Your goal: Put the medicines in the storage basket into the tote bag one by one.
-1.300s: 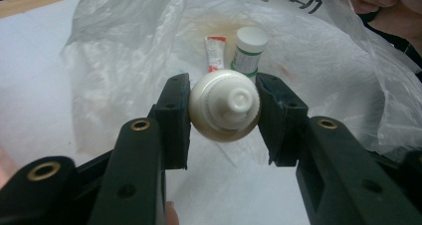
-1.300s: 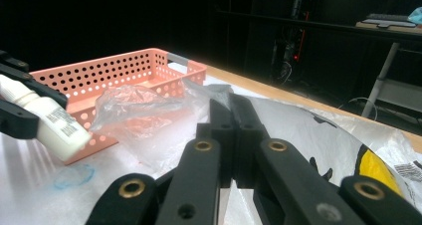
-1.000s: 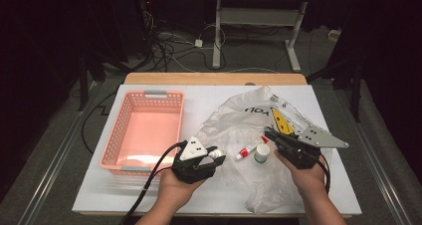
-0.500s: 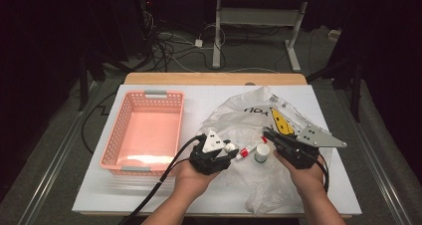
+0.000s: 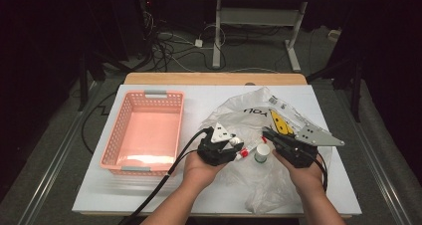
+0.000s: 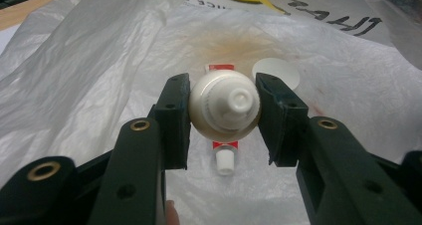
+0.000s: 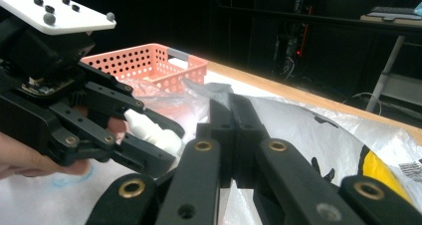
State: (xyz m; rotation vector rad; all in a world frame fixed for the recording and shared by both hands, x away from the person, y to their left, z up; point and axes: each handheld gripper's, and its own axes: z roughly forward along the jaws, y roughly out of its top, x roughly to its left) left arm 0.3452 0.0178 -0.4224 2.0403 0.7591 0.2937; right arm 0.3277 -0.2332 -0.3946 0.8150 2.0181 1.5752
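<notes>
Left gripper [image 6: 224, 118] jaws are clamping a round white plastic bottle [image 6: 225, 107] at frame centre, over the crinkled clear plastic bag [image 6: 99, 75]; right gripper [image 7: 231, 135] jaws are pinching that bag shut, lower centre.

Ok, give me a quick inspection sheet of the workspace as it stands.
Surface: white table, wooden strip at far edge.
Job's things: white bottle between left gripper's jaws; plastic bag spread out; red-and-white tube and a small white tub on it.
Clutter: pink basket, nothing seen inside.
Grippers: left gripper shut on bottle; right gripper shut, pinching bag.
Cables: black cable trails off table.
Surroundings: dark floor, wires, desk legs.
</notes>
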